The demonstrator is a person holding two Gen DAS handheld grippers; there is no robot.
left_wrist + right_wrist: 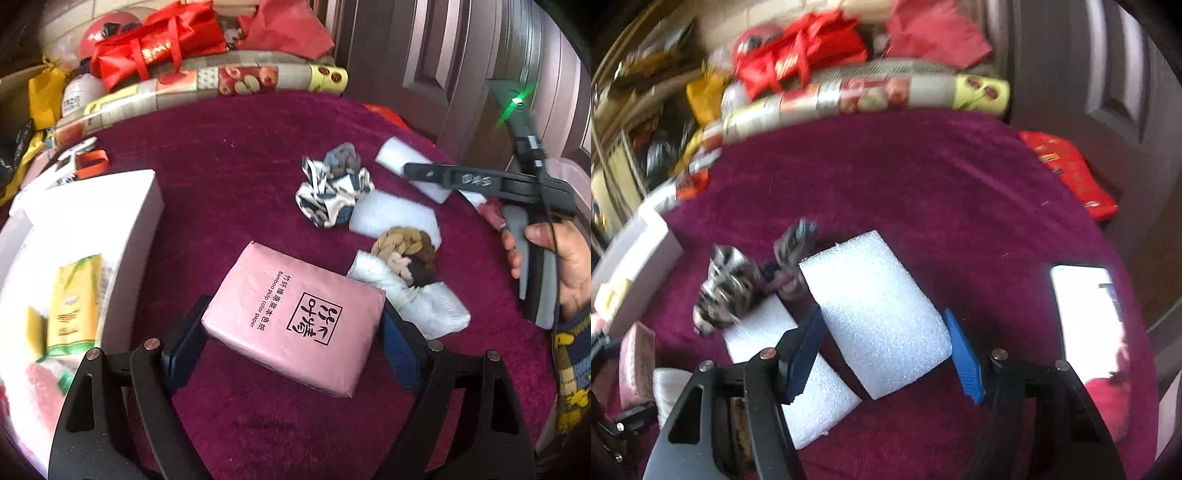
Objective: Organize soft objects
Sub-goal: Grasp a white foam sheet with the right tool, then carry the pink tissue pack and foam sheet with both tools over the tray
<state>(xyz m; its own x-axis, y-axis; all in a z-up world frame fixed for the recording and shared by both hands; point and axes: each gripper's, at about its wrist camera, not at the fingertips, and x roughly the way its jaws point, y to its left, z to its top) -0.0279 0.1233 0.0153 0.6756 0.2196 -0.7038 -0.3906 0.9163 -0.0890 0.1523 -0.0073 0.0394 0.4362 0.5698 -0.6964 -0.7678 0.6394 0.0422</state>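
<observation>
left gripper clamped pink tissue pack | right gripper wide around foam block | white box at 9 o'clock part-filled | scrunchies remained loose

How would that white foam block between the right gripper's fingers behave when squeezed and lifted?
The white foam block is probably very light; its bubbly texture suggests packing foam. It would likely dent slightly yet hold its slab shape. The right gripper spans its flat sides, so slipping seems unlikely.

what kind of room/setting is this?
Likely a lived-in home, not a lab. A plush magenta cloth covers the work surface, red gift bags pile up on a fruit-print table edge behind it, and a panelled wooden door stands beside them.
</observation>
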